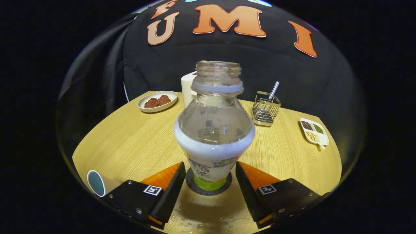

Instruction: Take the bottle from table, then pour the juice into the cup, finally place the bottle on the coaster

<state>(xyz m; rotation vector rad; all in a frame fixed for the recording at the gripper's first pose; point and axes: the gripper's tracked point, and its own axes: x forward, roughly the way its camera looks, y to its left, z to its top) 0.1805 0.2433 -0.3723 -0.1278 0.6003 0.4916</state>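
A clear, uncapped bottle [214, 130] with a white label band stands upright on a dark round coaster [208, 190], just ahead of my fingers and between their tips. My gripper [210, 177] is open, with a gap between each finger and the bottle. A white cup [96, 183] with a blue-green inside lies tipped on its side beside the left finger, its mouth facing me. Water droplets [195, 221] dot the wood between the fingers.
On the round wooden table [130, 143], beyond the bottle, are a plate of brown pieces [157, 101], a white paper roll [188, 89], a wire basket with a metal utensil [266, 110], and a divided dish of beans [314, 130].
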